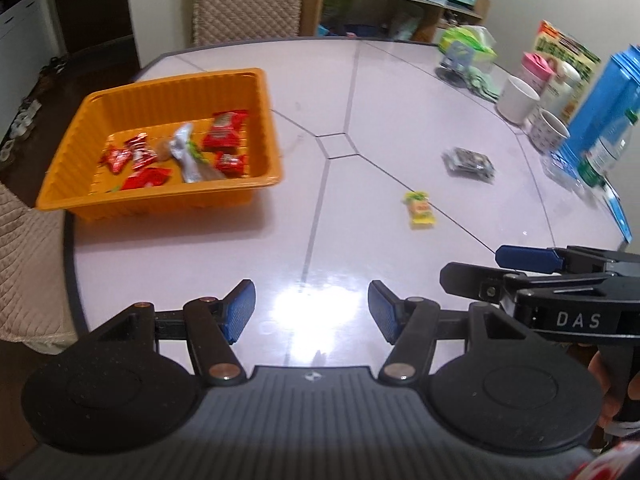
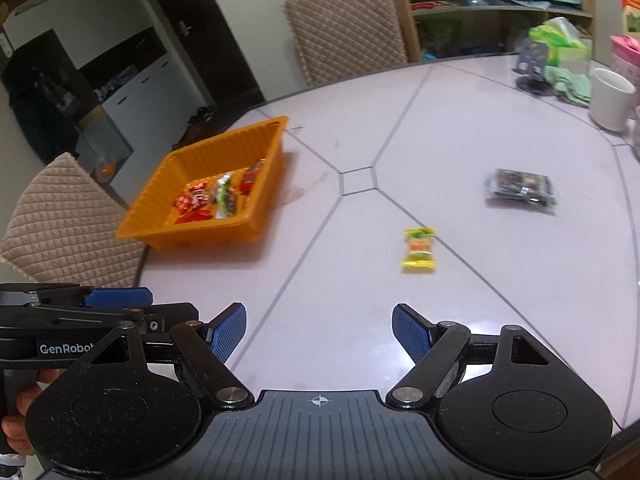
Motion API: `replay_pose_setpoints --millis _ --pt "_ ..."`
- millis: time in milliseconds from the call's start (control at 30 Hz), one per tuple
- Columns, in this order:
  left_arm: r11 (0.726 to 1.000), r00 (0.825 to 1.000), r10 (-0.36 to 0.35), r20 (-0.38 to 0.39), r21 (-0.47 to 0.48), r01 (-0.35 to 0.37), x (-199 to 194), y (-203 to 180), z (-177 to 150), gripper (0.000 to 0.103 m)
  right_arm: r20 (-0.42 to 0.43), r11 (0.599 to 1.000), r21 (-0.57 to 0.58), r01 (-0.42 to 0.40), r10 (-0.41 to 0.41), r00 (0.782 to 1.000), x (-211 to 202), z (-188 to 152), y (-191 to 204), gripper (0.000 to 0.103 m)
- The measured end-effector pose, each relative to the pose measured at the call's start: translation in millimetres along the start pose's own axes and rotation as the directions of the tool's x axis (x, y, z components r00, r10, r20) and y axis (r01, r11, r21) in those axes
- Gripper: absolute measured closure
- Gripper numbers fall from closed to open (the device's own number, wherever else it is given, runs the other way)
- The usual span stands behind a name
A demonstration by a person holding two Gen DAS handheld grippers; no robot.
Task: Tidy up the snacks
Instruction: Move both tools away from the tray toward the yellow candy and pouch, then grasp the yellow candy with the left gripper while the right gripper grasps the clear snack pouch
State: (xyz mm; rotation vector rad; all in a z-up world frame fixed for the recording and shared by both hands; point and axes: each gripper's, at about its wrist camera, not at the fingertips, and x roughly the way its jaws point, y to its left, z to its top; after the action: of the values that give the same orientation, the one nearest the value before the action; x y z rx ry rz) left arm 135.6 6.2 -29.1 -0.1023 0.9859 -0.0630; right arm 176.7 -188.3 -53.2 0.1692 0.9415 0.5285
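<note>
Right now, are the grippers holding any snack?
No. The left gripper and right gripper are both open with nothing between the fingers. The yellow candy and dark packet lie loose on the table.

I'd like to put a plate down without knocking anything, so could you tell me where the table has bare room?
Bare: the near stretch between the orange basket and yellow snack, and the far middle beyond the centre square. Crowded: the right edge, with mugs, cartons and bottle; the dark packet lies before them.
</note>
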Motion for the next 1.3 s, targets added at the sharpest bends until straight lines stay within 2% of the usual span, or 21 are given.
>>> replay_pose_setpoints --millis 633,1133,1300 --pt "0.987 0.997 -0.077 -0.022 0.139 0.079 48 -68 20 0.044 0.025 0.985 0.128 0.114 -0.118 0.993 -16 -2 -66 0.023" --pt "0.975 0.994 -0.108 -0.025 0.19 0.111 109 -105 44 0.044 0.003 0.961 0.208 0.181 -0.186 0.983 -3 9 -125 0.023" --pt "0.978 0.995 -0.096 -0.011 0.187 0.096 131 -114 54 0.045 -0.007 0.952 0.231 0.202 -0.206 0.978 3 12 -141 0.023"
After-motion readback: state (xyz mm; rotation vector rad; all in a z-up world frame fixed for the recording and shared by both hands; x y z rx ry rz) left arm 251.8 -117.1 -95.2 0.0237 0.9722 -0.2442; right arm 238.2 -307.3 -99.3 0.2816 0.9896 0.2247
